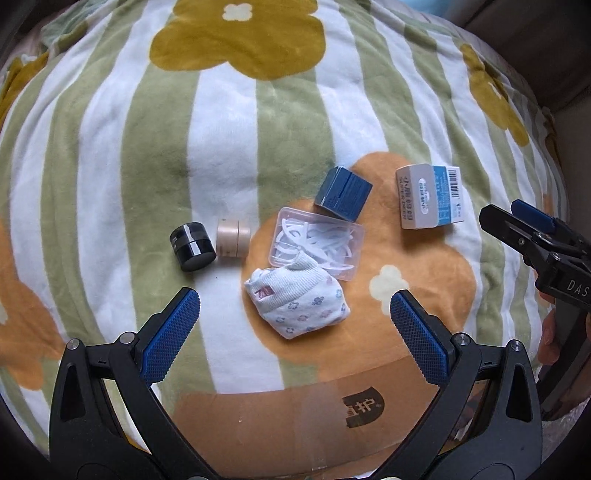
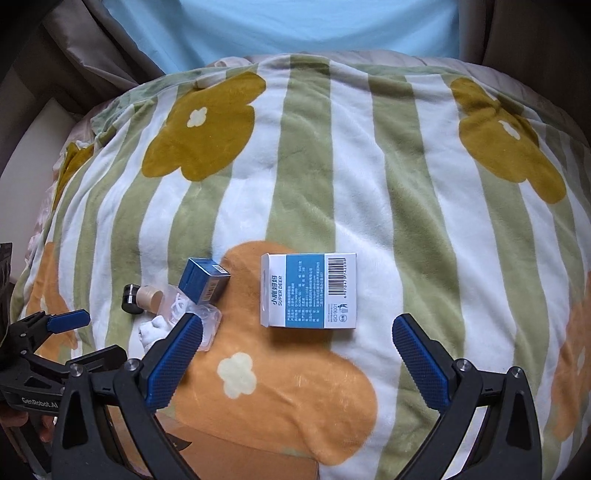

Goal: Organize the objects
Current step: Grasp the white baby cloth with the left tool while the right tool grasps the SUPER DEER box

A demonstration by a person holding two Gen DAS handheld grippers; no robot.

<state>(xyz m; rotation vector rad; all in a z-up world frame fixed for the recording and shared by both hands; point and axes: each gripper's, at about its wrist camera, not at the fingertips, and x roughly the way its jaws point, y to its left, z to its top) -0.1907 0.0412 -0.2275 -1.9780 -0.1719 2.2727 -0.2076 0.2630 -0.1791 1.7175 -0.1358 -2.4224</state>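
Observation:
On a striped flower blanket [image 1: 221, 147] lie a black jar [image 1: 192, 246], a beige jar [image 1: 232, 238], a clear box of white floss picks [image 1: 317, 242], a folded white sock with small flowers [image 1: 297, 302], a dark blue box [image 1: 343, 195] and a white-and-blue "Super Deer" box [image 1: 430, 195]. My left gripper [image 1: 295, 317] is open and empty, its jaws either side of the sock and above it. My right gripper [image 2: 297, 349] is open and empty, just short of the Super Deer box [image 2: 308, 290]. The dark blue box [image 2: 204, 281] lies left of it.
A brown cardboard box [image 1: 314, 410] with clear tape sits at the near edge under my left gripper; it also shows in the right wrist view [image 2: 243, 458]. My right gripper shows at the right of the left wrist view [image 1: 532, 229]. A light blue sheet [image 2: 280, 26] lies beyond the blanket.

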